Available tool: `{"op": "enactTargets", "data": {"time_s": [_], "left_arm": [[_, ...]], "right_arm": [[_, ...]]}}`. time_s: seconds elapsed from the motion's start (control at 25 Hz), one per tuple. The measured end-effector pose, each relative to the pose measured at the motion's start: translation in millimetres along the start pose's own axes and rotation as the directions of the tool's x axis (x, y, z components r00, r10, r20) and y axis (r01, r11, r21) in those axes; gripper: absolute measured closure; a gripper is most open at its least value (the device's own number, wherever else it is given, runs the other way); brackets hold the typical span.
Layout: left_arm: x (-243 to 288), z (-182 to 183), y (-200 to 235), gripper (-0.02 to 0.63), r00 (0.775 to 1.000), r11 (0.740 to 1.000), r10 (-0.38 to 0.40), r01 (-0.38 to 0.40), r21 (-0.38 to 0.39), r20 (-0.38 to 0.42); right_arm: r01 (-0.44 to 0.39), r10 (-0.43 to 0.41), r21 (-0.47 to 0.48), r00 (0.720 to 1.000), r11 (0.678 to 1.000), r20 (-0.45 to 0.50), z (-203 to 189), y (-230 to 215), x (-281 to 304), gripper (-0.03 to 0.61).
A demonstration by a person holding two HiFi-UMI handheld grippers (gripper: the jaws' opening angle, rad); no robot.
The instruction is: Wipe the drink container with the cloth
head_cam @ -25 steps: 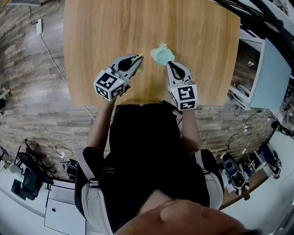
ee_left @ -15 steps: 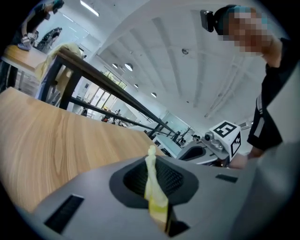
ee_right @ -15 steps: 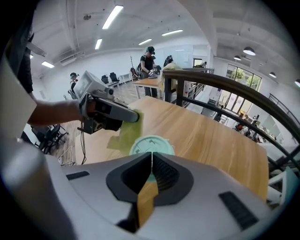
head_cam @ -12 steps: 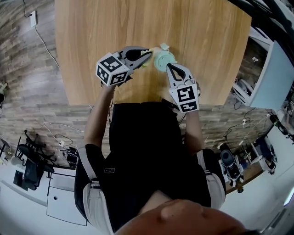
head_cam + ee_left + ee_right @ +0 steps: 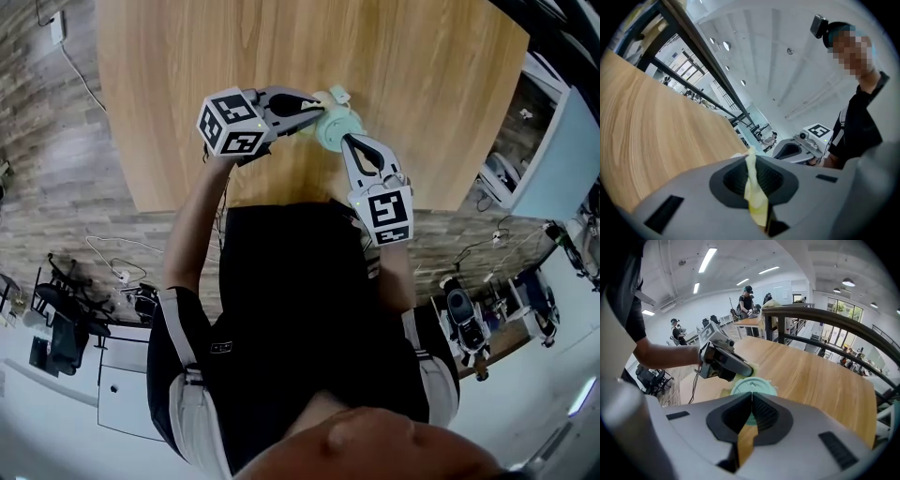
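A mint-green drink container [image 5: 336, 127] stands on the wooden table [image 5: 187, 84]; its round lid [image 5: 753, 385] shows in the right gripper view. My left gripper [image 5: 317, 112] is shut on a pale yellow cloth [image 5: 754, 192], and the cloth [image 5: 311, 120] is pressed against the container's left side. My right gripper [image 5: 346, 140] comes in from the near side, its jaws closed together at the container's near rim; the container's body is hidden behind them. The left gripper [image 5: 724, 363] appears beside the lid, and the right gripper [image 5: 801, 145] shows in the left gripper view.
The table's near edge [image 5: 281, 206] runs just in front of the person's body. A dark railing [image 5: 825, 319] crosses behind the table. People work at desks [image 5: 749, 301] far off. Shelving and cables lie on the floor to the right [image 5: 525, 187].
My left gripper has swung right with the cloth, from beside the container to against its left side. The right gripper stays at the container's near side.
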State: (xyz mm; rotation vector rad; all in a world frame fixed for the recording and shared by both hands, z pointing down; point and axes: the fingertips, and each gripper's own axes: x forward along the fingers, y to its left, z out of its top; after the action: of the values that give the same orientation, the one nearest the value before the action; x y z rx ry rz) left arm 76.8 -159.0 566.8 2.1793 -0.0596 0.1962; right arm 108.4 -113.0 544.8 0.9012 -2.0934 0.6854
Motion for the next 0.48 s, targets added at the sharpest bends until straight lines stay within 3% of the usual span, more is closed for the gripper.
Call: {"op": "enactTargets", "data": {"time_s": [0.16,0.32,0.48], "left_arm": [[9,-3,7,0.572,0.999,0.999,-0.034,0.033,-0.021,-0.019],[14,-4,15,0.572,0.997,0.992,-0.073,0.075,-0.098,0.023],[21,-12,22,0.572,0.995,0.986,-0.095,0.096,-0.136,0.014]], "right_arm": [[0.003,-0.003,0.007,1.0,1.0,0.009,1,-1,0,0.546],[0.005,-0.005,0.005,1.0,1.0,0.008,0,0,-1,0.546],[0.0,0.0,0.007,1.0,1.0,0.008,1,0,-2,0.546]]}}
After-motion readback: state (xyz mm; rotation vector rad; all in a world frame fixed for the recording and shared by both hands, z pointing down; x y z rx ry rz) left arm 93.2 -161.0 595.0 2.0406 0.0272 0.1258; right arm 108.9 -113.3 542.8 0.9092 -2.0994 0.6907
